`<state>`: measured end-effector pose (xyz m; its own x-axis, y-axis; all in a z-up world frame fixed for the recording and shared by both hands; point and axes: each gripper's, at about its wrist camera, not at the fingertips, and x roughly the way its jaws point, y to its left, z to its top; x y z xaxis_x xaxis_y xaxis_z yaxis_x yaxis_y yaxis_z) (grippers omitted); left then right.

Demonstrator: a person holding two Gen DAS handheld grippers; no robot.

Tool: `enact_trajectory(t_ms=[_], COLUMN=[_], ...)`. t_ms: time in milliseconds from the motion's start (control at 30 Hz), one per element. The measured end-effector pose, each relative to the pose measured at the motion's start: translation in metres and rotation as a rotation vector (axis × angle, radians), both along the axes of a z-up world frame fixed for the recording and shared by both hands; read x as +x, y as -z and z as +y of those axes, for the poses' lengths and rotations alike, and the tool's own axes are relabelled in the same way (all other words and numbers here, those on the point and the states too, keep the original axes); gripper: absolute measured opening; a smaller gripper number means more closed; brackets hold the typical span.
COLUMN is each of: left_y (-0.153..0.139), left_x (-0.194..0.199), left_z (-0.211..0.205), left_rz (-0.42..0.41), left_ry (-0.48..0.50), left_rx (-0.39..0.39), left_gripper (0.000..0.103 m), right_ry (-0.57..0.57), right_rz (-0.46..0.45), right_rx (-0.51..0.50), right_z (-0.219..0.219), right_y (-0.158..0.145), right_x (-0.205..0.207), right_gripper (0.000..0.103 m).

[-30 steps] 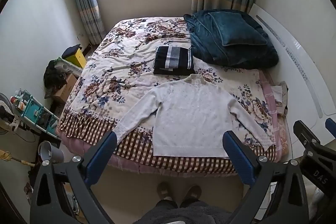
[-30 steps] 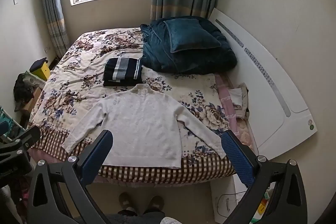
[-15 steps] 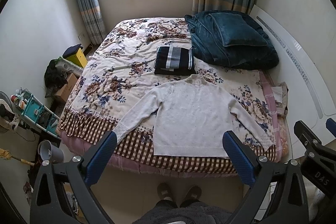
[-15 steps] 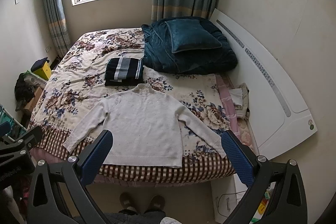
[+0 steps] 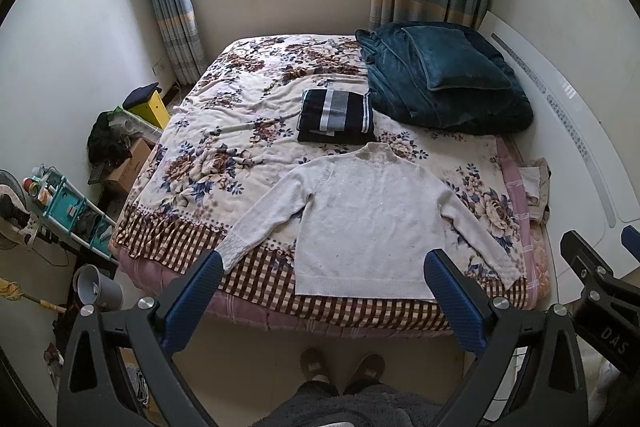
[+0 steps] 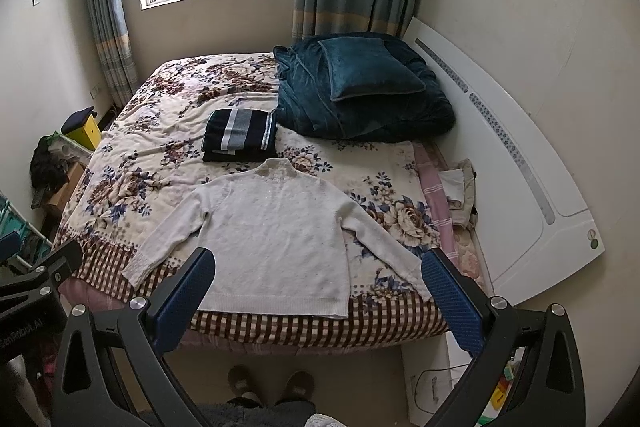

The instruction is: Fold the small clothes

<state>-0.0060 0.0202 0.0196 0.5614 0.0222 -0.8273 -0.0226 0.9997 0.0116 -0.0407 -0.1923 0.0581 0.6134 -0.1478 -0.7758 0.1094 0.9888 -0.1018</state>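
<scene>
Likely to drag white sweater [image 5: 368,223] askew if only one sleeve caught; left gripper [image 5: 324,291] and right gripper [image 6: 320,287] spread wide, empty, above bed [image 5: 224,131].

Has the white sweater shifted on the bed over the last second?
No. The white sweater lies spread flat, its collar just short of the striped folded garment as before. Both tongs hang open, short of it.

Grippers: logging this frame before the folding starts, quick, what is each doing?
Left gripper: open, holding nothing, short of the white knitted sweater.
Right gripper: open, holding nothing.
</scene>
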Motion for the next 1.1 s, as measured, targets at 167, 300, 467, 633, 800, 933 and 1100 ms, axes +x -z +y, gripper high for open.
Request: enact_trajectory(t_ms=[167,300,467,633,800,933,1100], left_y=[-0.003,-0.002,-0.003,-0.003,-0.004,-0.004,-0.003], left_x=[0.0,-0.001,0.0,0.001,0.003,0.005,0.007], left_z=[0.005,0.006,0.006,0.005,0.005,0.001,-0.002], left_rz=[-0.008,-0.007,-0.011,-0.012,-0.011,-0.01,-0.012], left_ry=[-0.007,-0.007,-0.01,-0.009,-0.009,-0.006,-0.006], left_rx=[-0.005,-0.005,-0.002,0.001,-0.001,0.0,0.001], left_gripper=[0.103,0.103,0.103,0.103,0.103,0.103,0.103], right_ry=[-0.004,-0.005,-0.005,-0.006,-0.006,-0.007,-0.004], right_rz=[-0.001,-0.001,-0.003,-0.005,-0.006,-0.005,-0.005], right_rx=[0.001,0.002,0.002,0.003,0.003,0.003,0.005], right_z=[0.002,0.003,0.003,0.003,0.002,0.003,0.003], right_y=[0.0,0.0,-0.001,-0.001,-0.001,-0.001,-0.002], right_x=[0.0,-0.001,-0.002,-0.003,-0.001,-0.001,0.001], right_gripper=[0.103,0.103,0.103,0.103,0.103,0.103,0.103])
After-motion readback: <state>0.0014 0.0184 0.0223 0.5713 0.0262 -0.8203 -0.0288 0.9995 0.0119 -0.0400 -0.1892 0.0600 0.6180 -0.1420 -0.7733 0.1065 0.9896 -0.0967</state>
